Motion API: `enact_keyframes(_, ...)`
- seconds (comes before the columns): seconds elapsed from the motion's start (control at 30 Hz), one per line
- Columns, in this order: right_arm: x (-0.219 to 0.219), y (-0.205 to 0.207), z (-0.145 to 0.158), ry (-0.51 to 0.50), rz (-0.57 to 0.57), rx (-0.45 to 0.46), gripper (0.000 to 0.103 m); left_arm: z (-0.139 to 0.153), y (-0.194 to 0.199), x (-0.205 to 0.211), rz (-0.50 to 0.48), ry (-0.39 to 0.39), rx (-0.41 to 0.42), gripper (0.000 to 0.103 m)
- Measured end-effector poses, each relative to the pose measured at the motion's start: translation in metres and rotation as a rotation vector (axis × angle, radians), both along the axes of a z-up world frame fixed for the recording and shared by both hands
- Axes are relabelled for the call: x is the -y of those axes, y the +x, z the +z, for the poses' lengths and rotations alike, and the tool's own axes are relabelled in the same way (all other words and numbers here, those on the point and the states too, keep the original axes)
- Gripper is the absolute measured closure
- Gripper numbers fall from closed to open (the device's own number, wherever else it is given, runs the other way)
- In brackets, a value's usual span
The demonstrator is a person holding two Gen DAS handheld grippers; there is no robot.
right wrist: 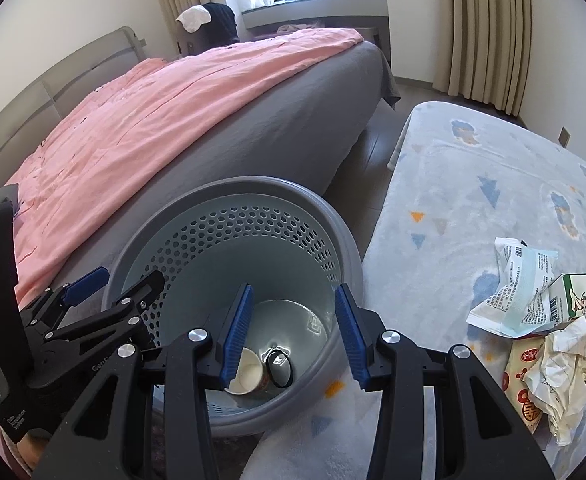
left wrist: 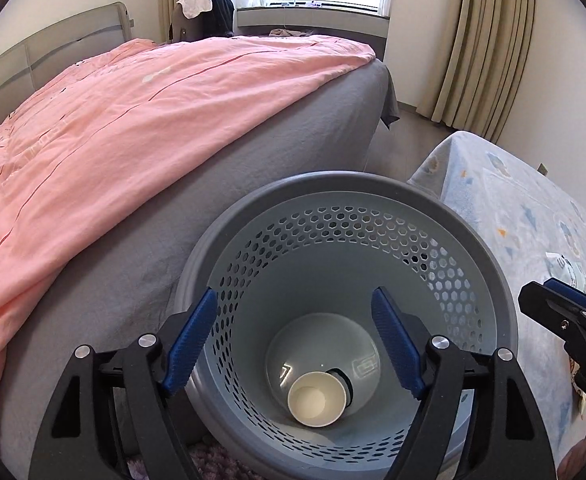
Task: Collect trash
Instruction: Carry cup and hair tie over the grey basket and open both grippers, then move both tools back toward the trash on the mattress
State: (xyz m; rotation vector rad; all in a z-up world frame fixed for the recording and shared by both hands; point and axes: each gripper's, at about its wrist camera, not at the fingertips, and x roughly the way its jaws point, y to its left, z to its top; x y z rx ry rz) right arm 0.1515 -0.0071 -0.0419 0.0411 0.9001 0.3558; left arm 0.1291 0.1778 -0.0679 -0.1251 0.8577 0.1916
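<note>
Grey perforated bin (left wrist: pixel 493 280) beneath us; both hand-held grippers, left (left wrist: pixel 295 344) and right (right wrist: pixel 293 332), released, empty; paper cup (left wrist: pixel 315 400) dropped inside, wrappers (right wrist: pixel 513 292) remain on rug (right wrist: pixel 473 184).

Both tools are showing black plastic linkage arms joined by round silver pivot screws. The left gripper (left wrist: pixel 295 340) and right gripper (right wrist: pixel 295 334) are each wearing ribbed blue pads (right wrist: pixel 235 334) on their fingers. Small white lettering is running along one black body, too blurred to read.
</note>
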Motion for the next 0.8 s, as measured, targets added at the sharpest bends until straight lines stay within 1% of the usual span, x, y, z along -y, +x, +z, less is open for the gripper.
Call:
enact_keyframes(0.33, 0.009, -0.018, 0.008, -0.021, -0.033, 0.013, 0.059, 0.002, -0.003, 0.004, -0.015, -0.001, 0.004, 0.027)
enact_keyframes(0.6, 0.023, -0.028, 0.007, -0.025, -0.073, 0.012, 0.057, 0.005, -0.009, 0.013, -0.045, -0.001, 0.016, 0.027)
enact_keyframes(0.73, 0.032, -0.035, 0.008, -0.023, -0.098, 0.017, 0.054, 0.01, -0.014, 0.016, -0.053, -0.012, 0.038, 0.026)
enact_keyframes(0.8, 0.036, -0.038, 0.009, -0.023, -0.108, 0.017, 0.053, 0.013, -0.017, 0.018, -0.058, -0.019, 0.055, 0.024)
